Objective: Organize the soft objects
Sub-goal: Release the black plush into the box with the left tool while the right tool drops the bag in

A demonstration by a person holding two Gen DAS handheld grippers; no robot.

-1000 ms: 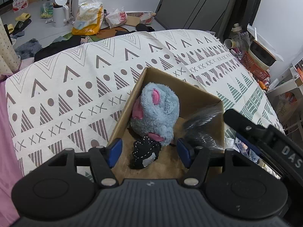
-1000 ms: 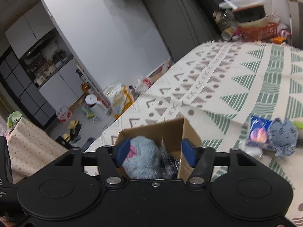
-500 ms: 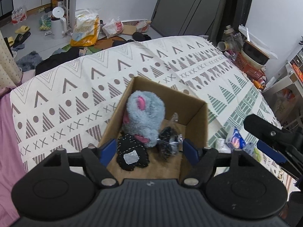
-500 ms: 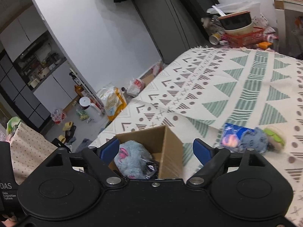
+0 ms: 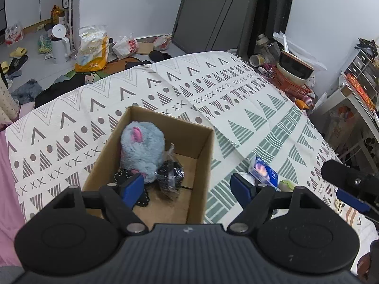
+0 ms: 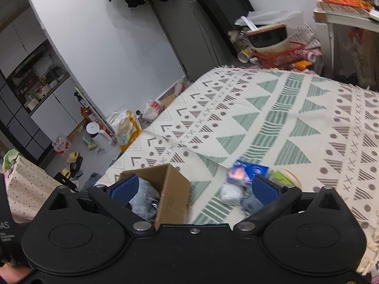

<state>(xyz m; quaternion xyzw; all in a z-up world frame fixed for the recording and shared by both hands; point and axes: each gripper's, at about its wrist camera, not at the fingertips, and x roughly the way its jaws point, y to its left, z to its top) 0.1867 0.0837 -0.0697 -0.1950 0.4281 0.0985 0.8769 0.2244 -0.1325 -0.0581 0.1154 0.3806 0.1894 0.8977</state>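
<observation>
A cardboard box (image 5: 201, 156) (image 6: 175, 184) sits on the patterned bedspread. Inside lie a fluffy grey-blue plush with pink ears (image 5: 142, 149), a black item in clear wrap (image 5: 170, 175) and a black stitched piece (image 5: 120, 177). My left gripper (image 5: 187, 187) hangs open above the box's near right wall, holding nothing. To the right of the box lie a blue packet (image 5: 263, 170) (image 6: 246, 171), a green-and-cream soft item (image 6: 284, 177) and pale soft items (image 6: 229, 194). My right gripper (image 6: 194, 187) is open and empty, straddling the box corner and those items; it also shows in the left wrist view (image 5: 348, 189).
The bedspread (image 5: 236, 108) stretches far and right. A red basket with bowls (image 5: 291, 80) sits past its far right edge. Bags, a white kettle (image 5: 59, 45) and slippers litter the floor beyond the far left. A pink sheet (image 5: 7, 189) borders the left.
Both grippers have pulled back and swung right. The wrapped black item now lies in the box, and my right gripper's fingers have spread wider over the loose items on the right.
</observation>
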